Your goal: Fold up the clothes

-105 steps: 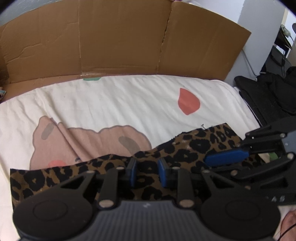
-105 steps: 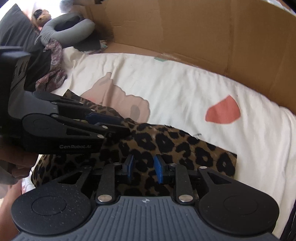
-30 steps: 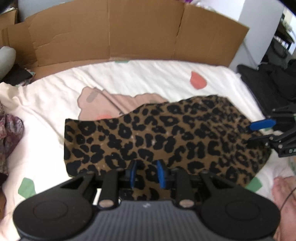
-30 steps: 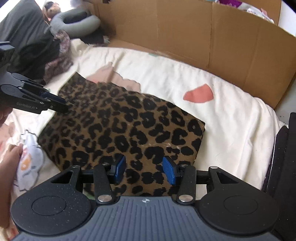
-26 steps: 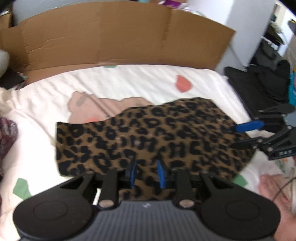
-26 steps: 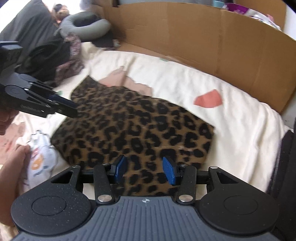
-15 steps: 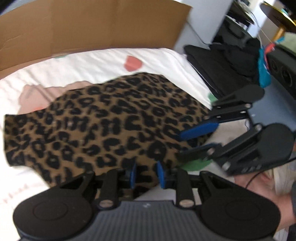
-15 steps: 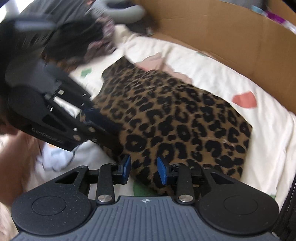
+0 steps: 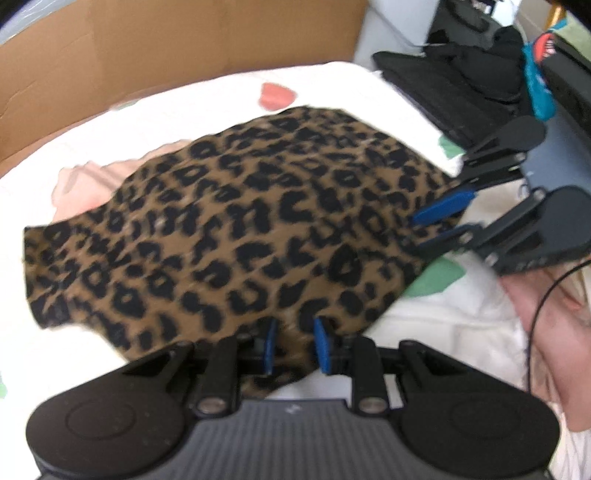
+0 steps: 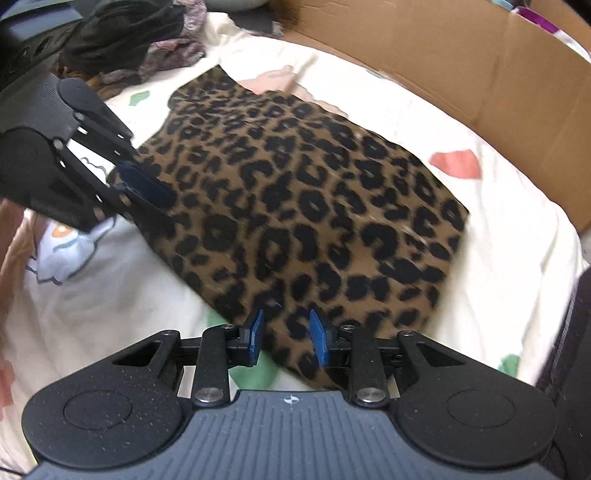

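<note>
Lying spread over a cream bedsheet with coloured patches (image 9: 332,85), the brown and black leopard-print garment (image 9: 236,229) covered most of the middle of the bed, and both frames were smeared by motion blur. At its near edge the left gripper with blue finger pads (image 9: 293,345) had its jaws narrowly parted with a bunched fold of the print lying between the pads; whether the pads actually pinched the cloth could not be told from the left wrist view. In the right wrist view that same tool reached in from the left side, its blue tips resting against the garment's edge.

The right gripper with blue finger pads (image 10: 286,341) also sat at the cloth's near edge, jaws a little apart, leopard fabric filling the gap between them; contact was again unclear. From the left wrist view it entered from the right, one blue pad above the garment's edge and one below.

A brown cardboard wall (image 10: 480,62) stood along the far side of the bed. A heap of dark clothes (image 10: 129,33) lay near the sheet's upper left corner.
</note>
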### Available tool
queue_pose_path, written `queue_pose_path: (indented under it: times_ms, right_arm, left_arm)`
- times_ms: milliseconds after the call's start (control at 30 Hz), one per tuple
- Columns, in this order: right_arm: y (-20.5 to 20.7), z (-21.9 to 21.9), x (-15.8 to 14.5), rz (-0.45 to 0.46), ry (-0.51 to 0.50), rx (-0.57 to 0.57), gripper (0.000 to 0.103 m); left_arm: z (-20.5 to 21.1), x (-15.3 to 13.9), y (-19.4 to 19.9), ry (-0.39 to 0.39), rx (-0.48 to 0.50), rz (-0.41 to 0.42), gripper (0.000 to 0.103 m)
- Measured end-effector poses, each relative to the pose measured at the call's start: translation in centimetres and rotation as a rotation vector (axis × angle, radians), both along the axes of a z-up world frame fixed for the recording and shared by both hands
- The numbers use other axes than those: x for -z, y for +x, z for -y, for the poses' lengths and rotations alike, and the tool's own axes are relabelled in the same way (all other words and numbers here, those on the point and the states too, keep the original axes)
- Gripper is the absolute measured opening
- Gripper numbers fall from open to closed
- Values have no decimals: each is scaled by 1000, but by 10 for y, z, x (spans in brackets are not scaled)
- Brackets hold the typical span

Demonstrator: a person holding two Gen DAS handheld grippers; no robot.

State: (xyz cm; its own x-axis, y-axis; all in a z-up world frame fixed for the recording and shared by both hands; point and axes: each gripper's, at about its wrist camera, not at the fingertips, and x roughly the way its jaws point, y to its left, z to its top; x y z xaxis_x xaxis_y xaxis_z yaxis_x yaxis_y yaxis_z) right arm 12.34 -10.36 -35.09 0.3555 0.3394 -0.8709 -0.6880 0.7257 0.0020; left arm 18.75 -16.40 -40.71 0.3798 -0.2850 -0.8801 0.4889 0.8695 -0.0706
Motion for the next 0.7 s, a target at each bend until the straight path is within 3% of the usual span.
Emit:
queue_pose_path:
  times_ms: [367, 467, 700]
  right_arm:
    - [8, 34, -2, -27, -52, 117, 27]
    - [13, 49, -7, -74, -12, 191, 28]
    - [17, 86, -14, -189, 160, 378, 30]
  left_arm:
    - [-39, -5, -6, 88, -108, -58, 26]
    - [-47, -10, -7, 103, -131, -66, 26]
    - [-66, -20, -7, 38, -225, -101, 26]
